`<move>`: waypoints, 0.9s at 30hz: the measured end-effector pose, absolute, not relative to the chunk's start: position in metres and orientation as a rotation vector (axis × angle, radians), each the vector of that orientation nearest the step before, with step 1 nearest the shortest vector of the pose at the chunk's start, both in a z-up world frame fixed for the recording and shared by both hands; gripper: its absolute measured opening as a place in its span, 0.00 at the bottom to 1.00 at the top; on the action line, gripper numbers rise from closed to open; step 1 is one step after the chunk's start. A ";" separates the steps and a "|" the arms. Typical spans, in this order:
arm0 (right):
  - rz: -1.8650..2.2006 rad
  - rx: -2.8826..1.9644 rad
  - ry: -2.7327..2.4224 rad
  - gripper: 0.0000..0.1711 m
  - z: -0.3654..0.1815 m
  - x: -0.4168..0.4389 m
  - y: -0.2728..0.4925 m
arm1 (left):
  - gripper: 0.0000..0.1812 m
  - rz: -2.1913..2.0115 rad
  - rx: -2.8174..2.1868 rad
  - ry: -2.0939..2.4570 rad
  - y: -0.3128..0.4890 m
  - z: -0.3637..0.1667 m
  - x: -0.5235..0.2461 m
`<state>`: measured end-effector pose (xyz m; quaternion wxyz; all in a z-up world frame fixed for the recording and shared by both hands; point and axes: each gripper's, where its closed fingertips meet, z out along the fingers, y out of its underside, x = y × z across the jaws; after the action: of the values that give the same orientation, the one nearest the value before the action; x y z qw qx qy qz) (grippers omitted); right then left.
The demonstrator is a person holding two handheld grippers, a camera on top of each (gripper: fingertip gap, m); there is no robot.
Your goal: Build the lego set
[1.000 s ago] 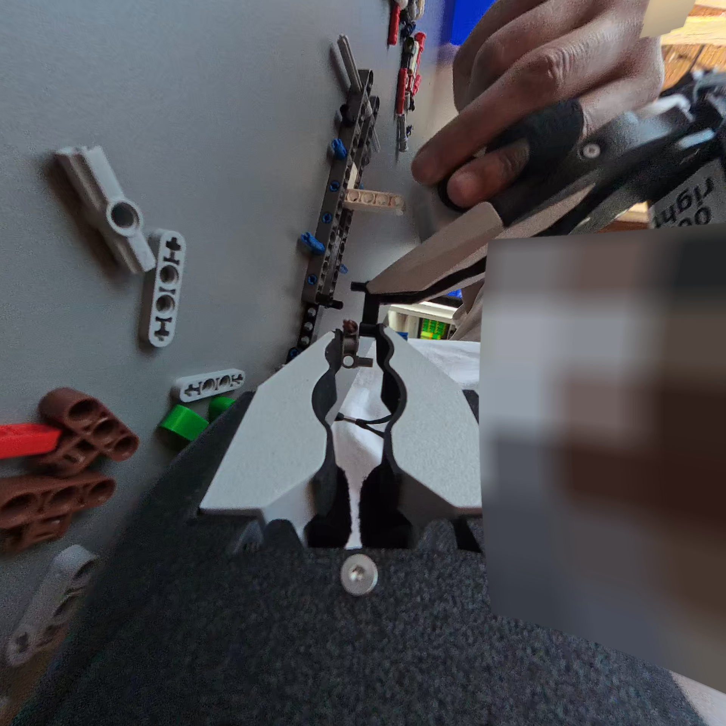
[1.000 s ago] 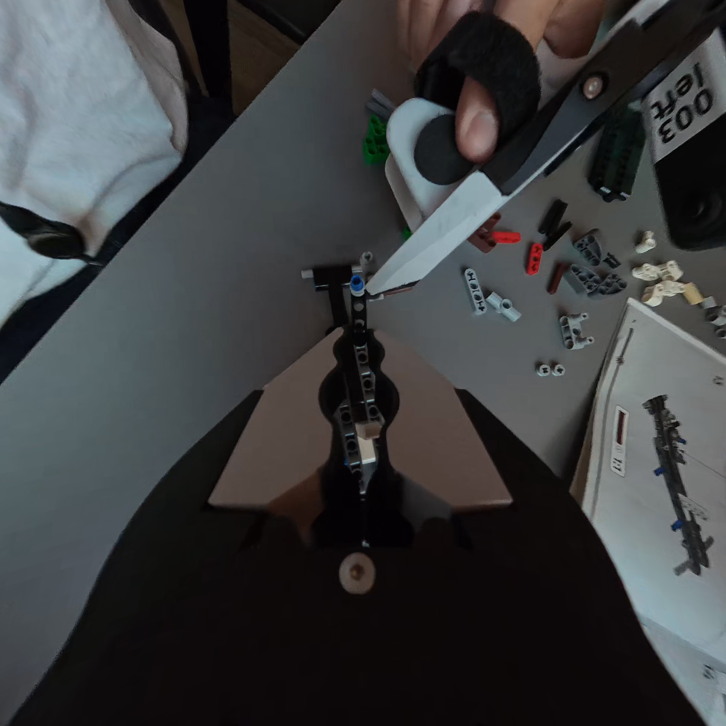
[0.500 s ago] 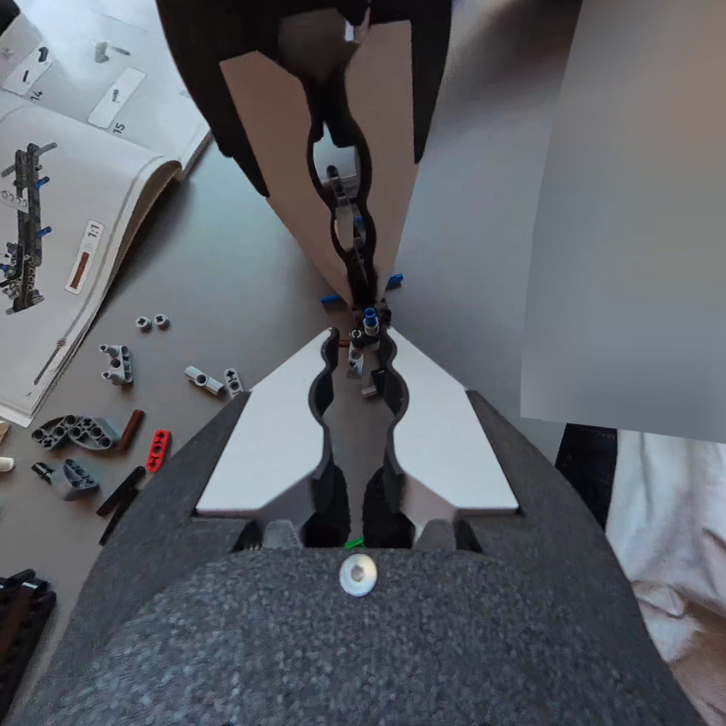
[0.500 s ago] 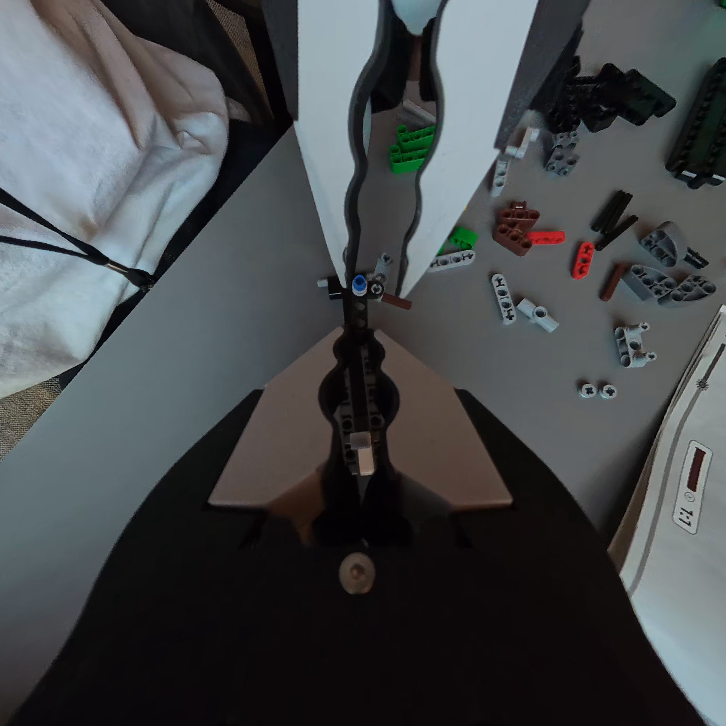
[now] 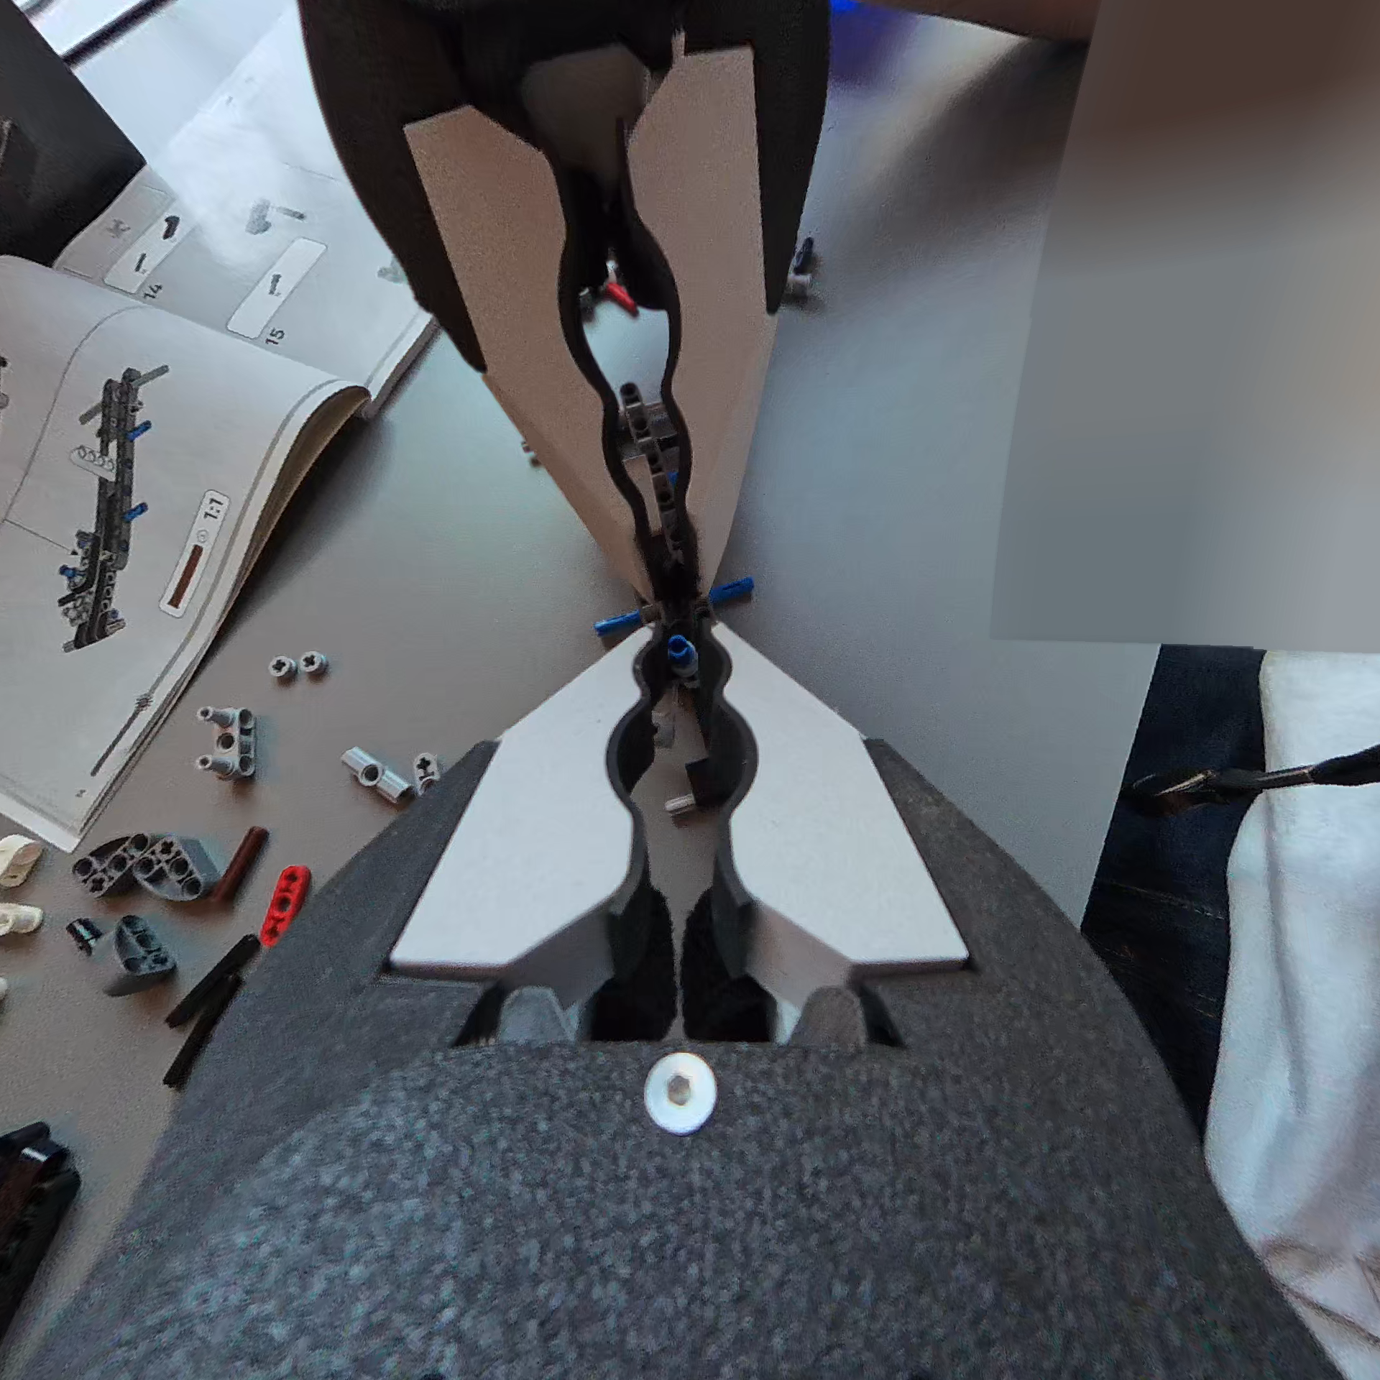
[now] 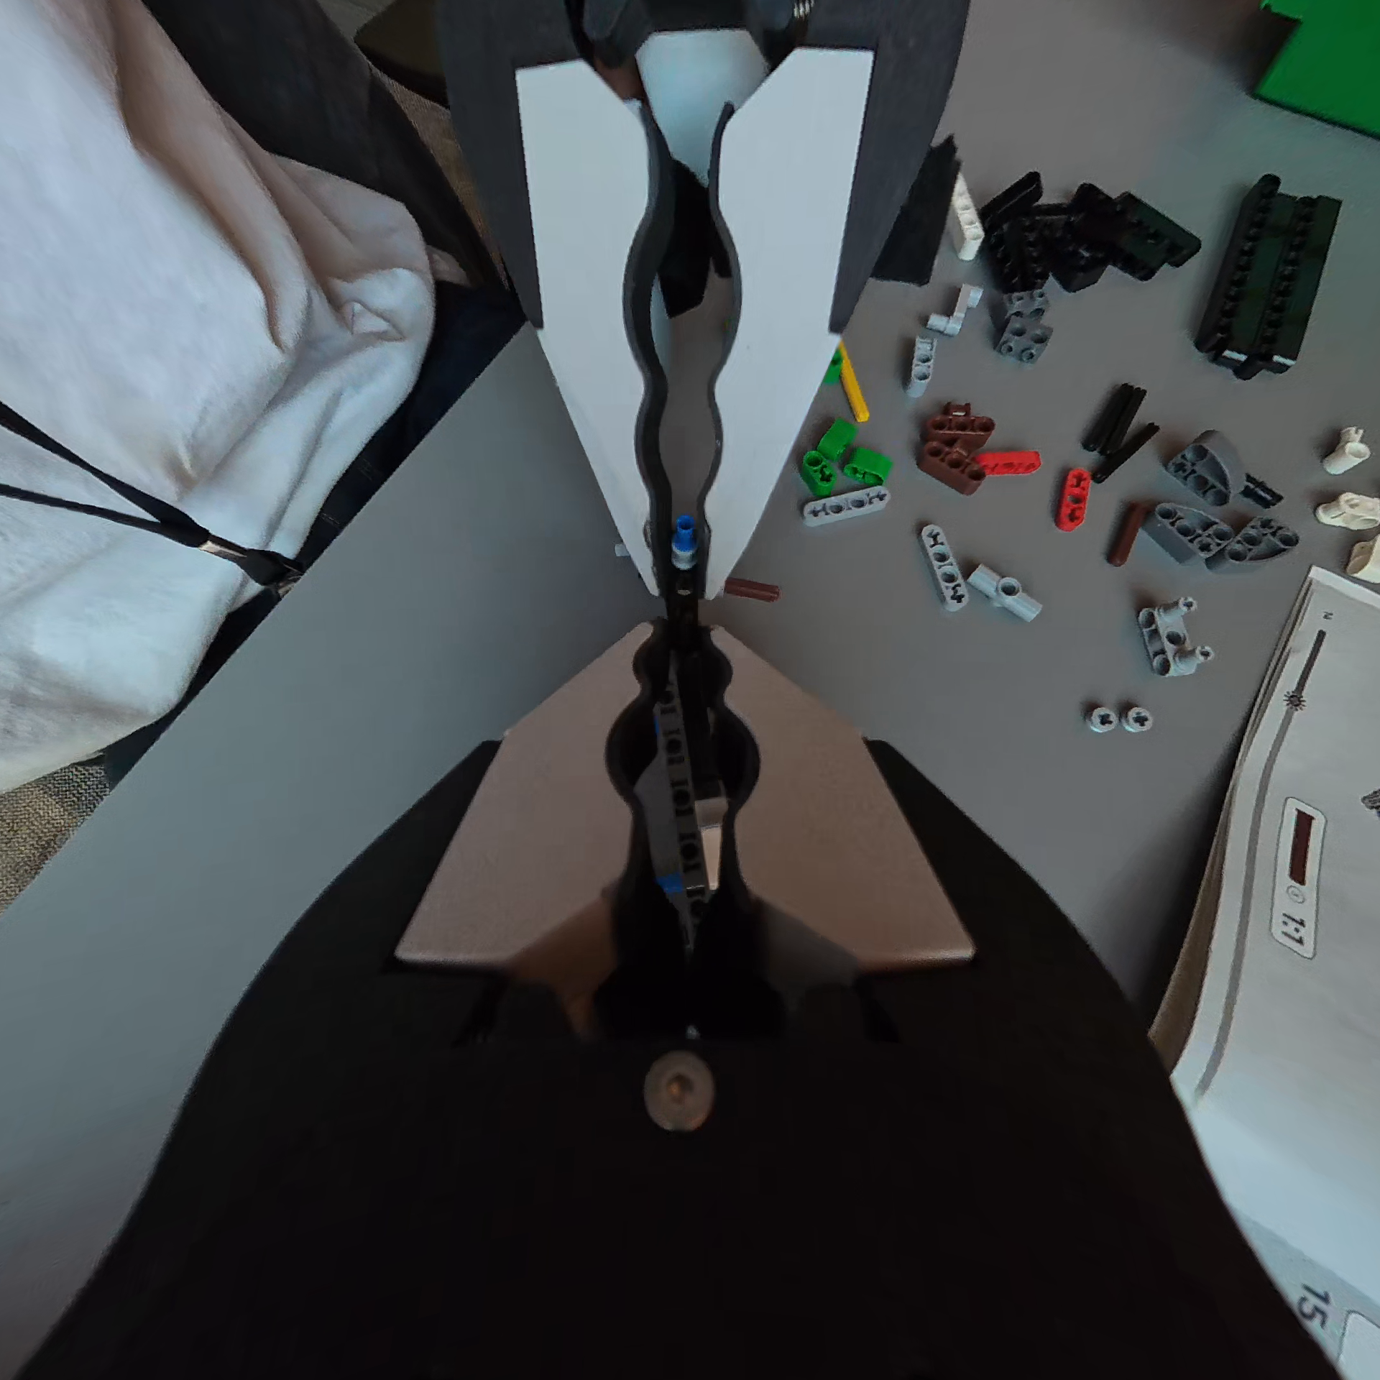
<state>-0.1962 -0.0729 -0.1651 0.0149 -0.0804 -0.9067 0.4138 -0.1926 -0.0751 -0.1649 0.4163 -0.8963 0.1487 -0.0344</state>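
My right gripper (image 6: 683, 631) is shut on a long dark grey beam assembly (image 6: 676, 784) and holds it above the grey table (image 6: 373, 709). The assembly's far end carries a blue pin (image 6: 683, 532) and a brown axle (image 6: 750, 590) that sticks out sideways. My left gripper (image 5: 679, 635) faces the right gripper (image 5: 672, 590) tip to tip. Its fingers are closed around that end, with the blue pin (image 5: 678, 646) between them. In the left wrist view the assembly (image 5: 657, 455) runs up between the right gripper's fingers, and thin blue axles (image 5: 620, 620) stick out at both sides.
An open instruction booklet (image 5: 149, 448) lies on the table, also in the right wrist view (image 6: 1269, 896). Loose parts lie beside it: green pieces (image 6: 844, 463), brown and red beams (image 6: 956, 448), grey connectors (image 6: 1004, 590), black beams (image 6: 1083, 231). A person's white garment (image 6: 187, 336) is past the table edge. The grippers are tip to tip, or close to it.
My left gripper has swung round from the side to face the right gripper head on and moved in, so the assembly's blue-pin end now sits between its fingers. The right gripper keeps its hold.
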 end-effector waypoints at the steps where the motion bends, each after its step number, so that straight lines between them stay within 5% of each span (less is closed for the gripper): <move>1: 1.306 -0.257 -2.814 0.02 -0.163 -0.195 -0.073 | 0.03 -0.083 -2.253 0.381 -0.075 -0.166 -0.192; 15: 1.526 -0.438 -2.703 0.04 -0.137 -0.210 -0.071 | 0.03 -0.137 -2.088 0.202 -0.074 -0.150 -0.207; 27: 1.274 -1.285 -1.986 0.13 -0.120 -0.323 0.077 | 0.03 -0.040 -2.050 0.019 -0.089 -0.134 -0.328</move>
<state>-0.3233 0.0765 -0.1201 0.2252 -0.4661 -0.7201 0.4621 -0.3276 -0.0889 -0.1339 0.5187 -0.8547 0.0081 -0.0168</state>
